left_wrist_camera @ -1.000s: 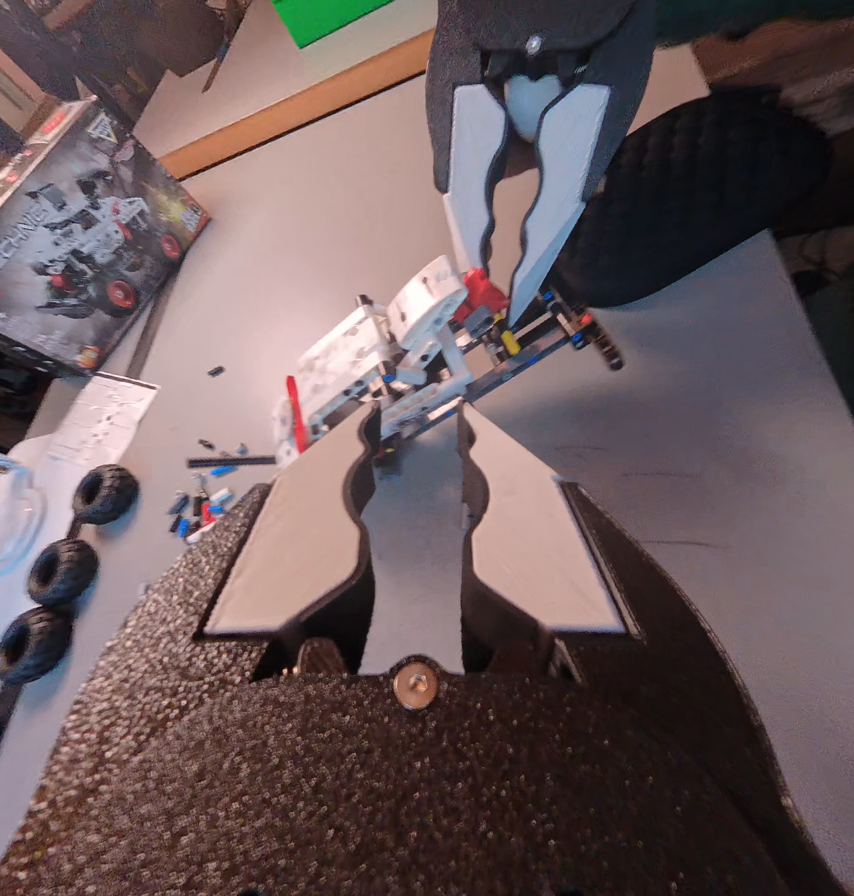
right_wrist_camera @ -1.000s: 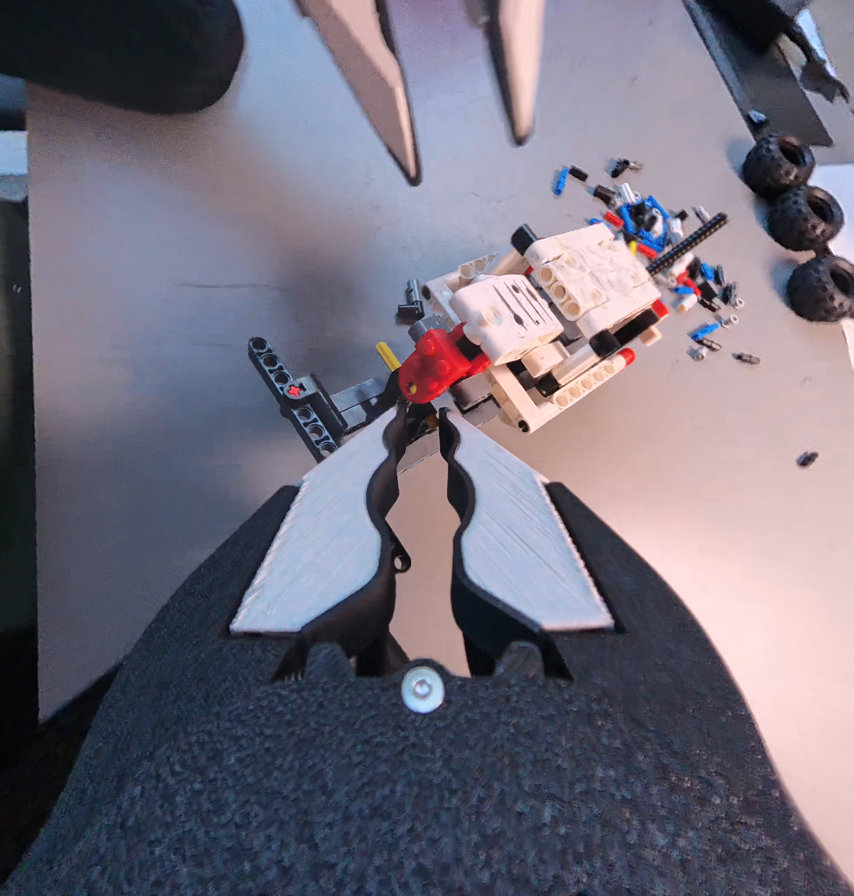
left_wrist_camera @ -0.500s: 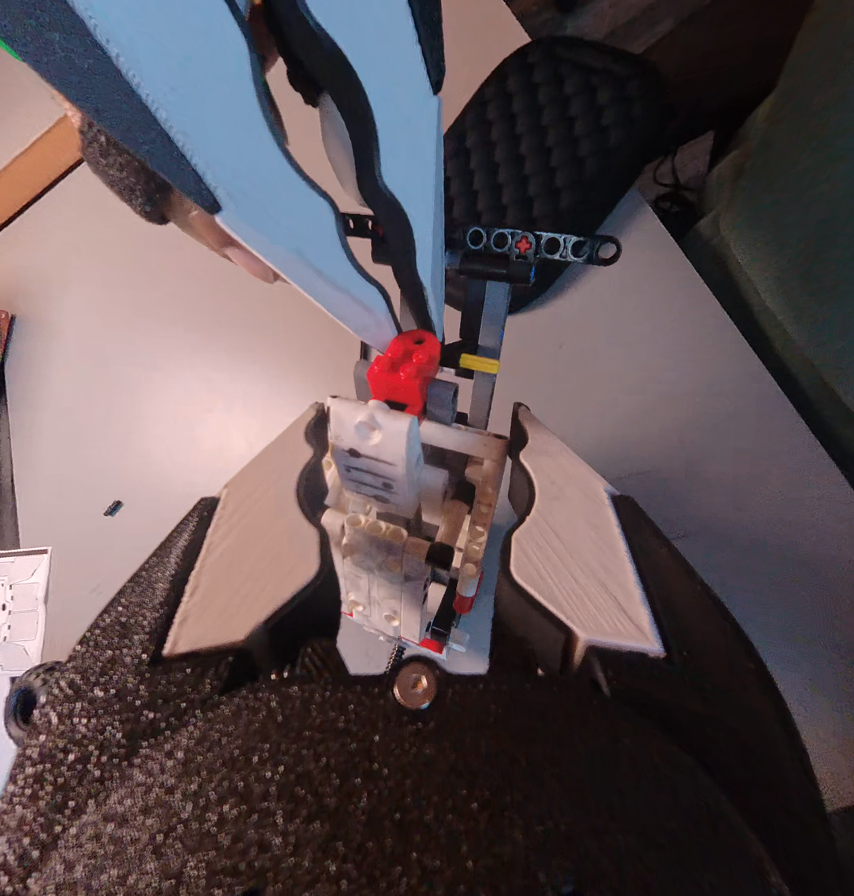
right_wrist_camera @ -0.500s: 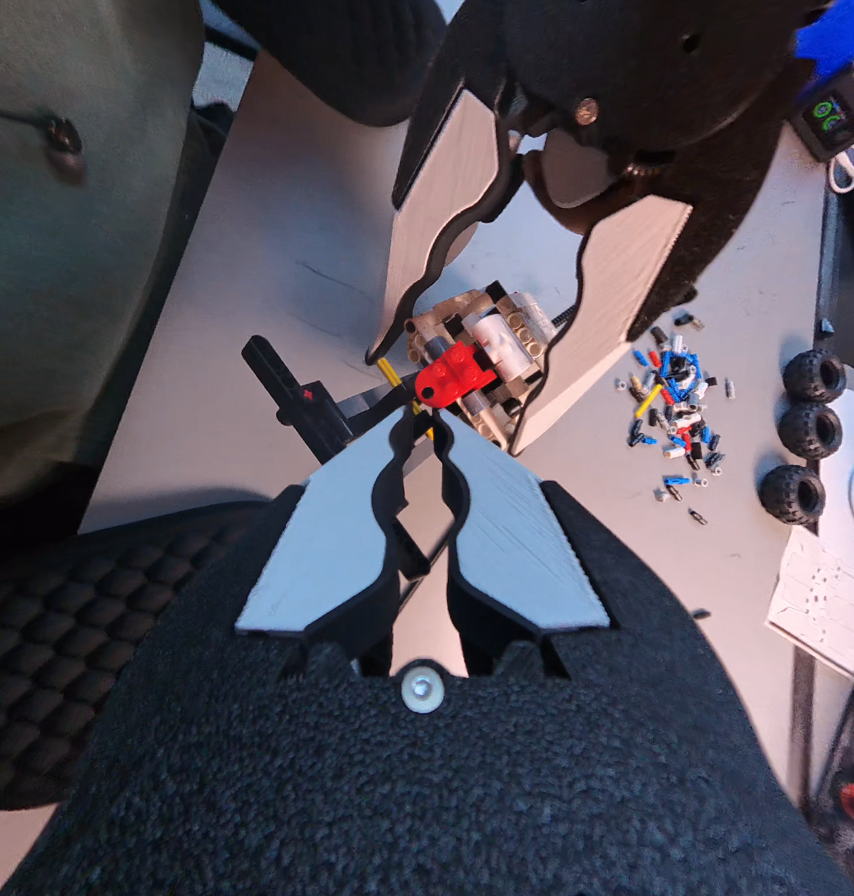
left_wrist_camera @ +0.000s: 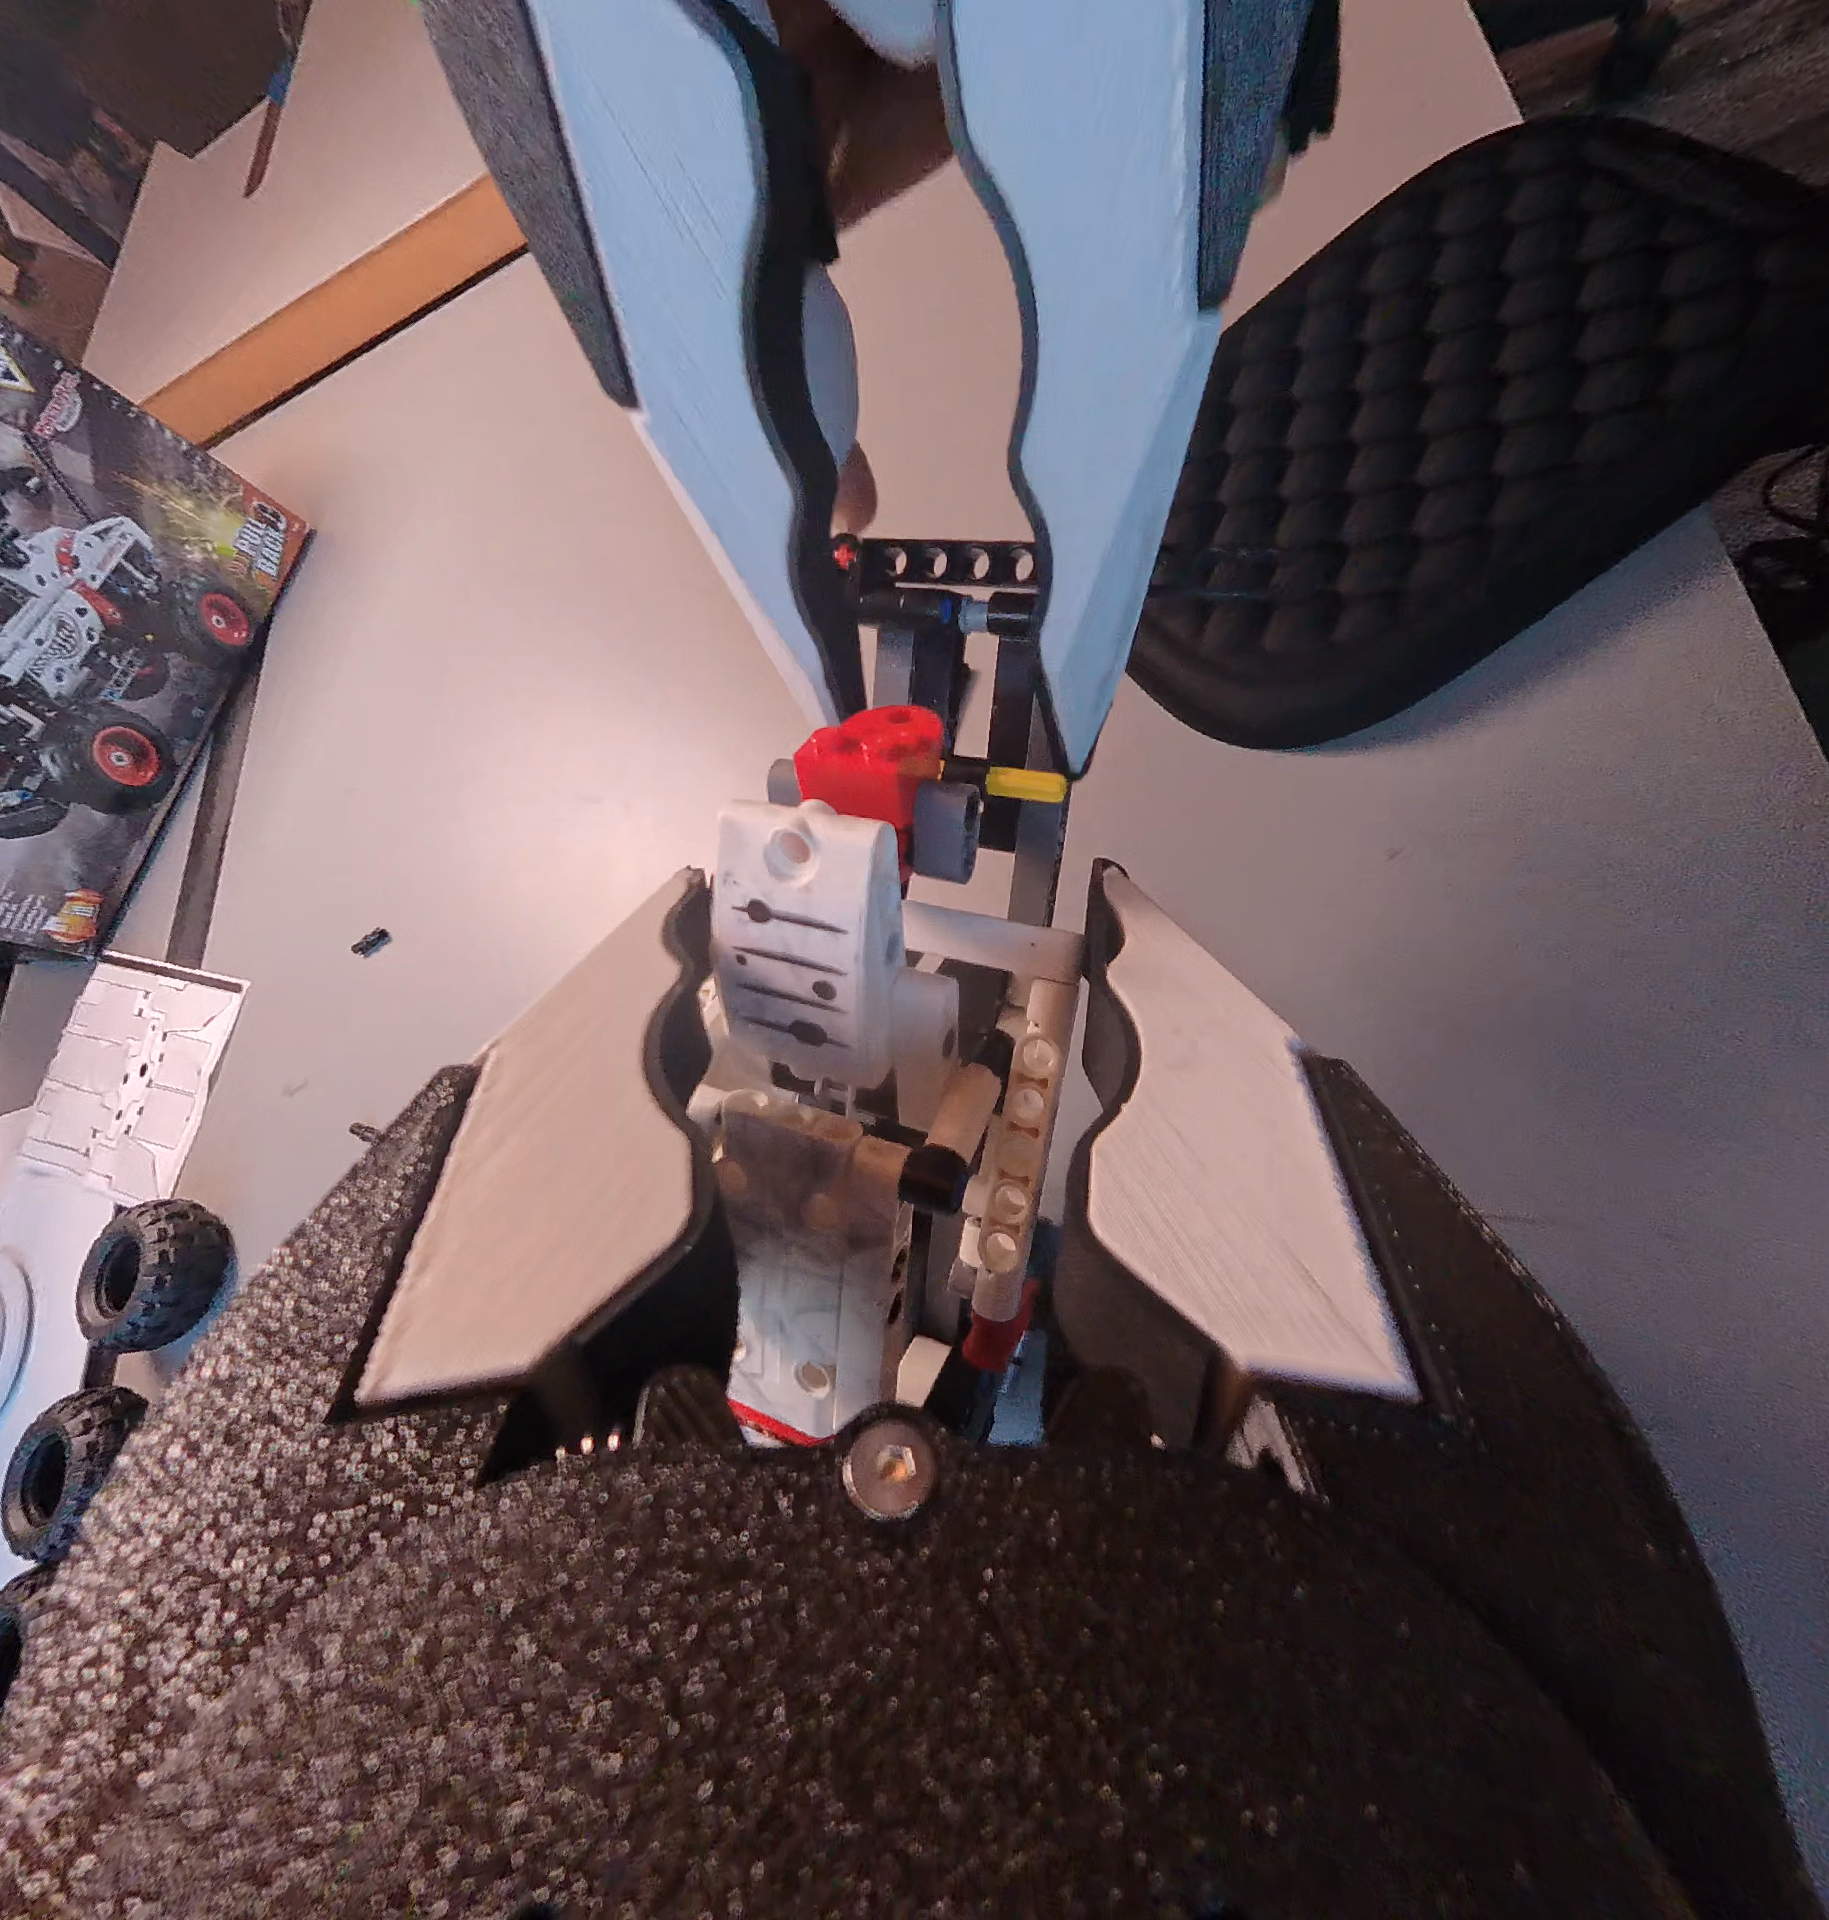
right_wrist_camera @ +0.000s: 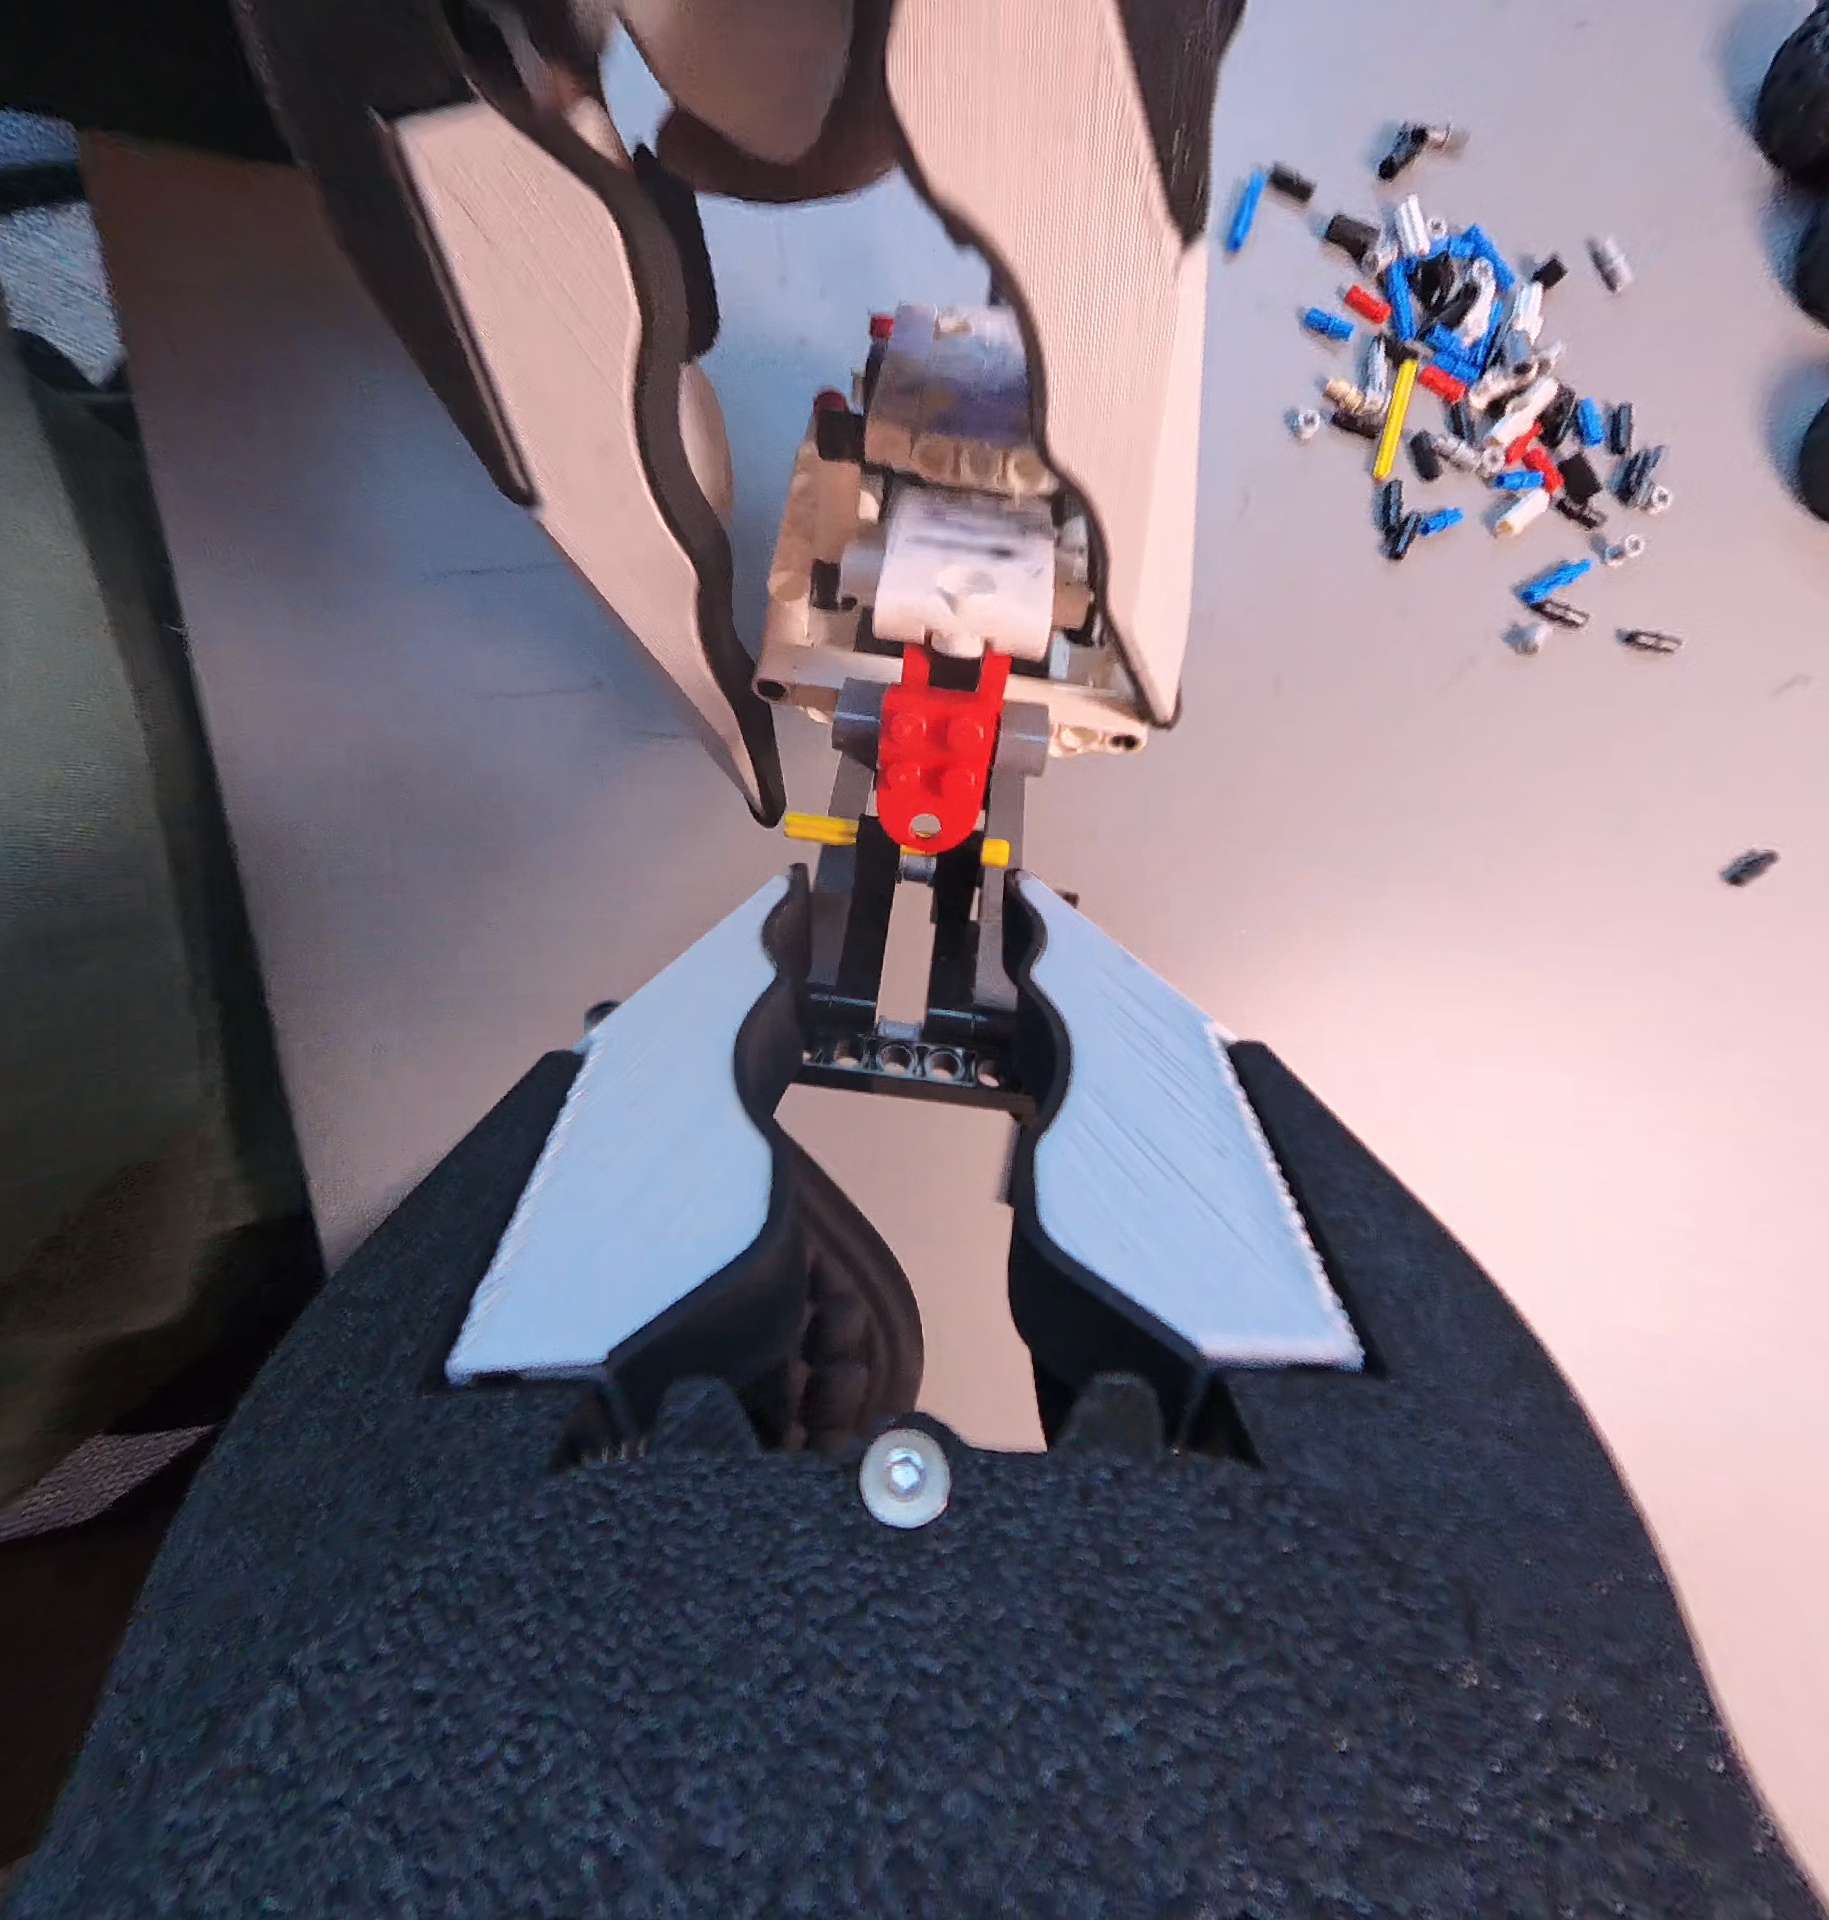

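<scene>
We hold the brick model (left_wrist_camera: 837, 1049) between our left gripper (left_wrist_camera: 889, 894) and right gripper (right_wrist_camera: 905, 894) (both clamped on it).

White ribbed faces on the left hand-held gripper (left_wrist_camera: 894, 894), its housing black and speckled. White model (left_wrist_camera: 816, 977) with thin black stripes, a red studded piece (left_wrist_camera: 868, 769) at twelve o'clock, a yellow pin (left_wrist_camera: 1029, 784) at one. The right hand-held gripper (right_wrist_camera: 905, 894) is white-faced and pebbled black too. Pale grey counter (right_wrist_camera: 1409, 987); blue, black, red and yellow small parts (right_wrist_camera: 1461, 384) at two o'clock. Black knobbly tyres (left_wrist_camera: 151, 1288) at eight.
</scene>
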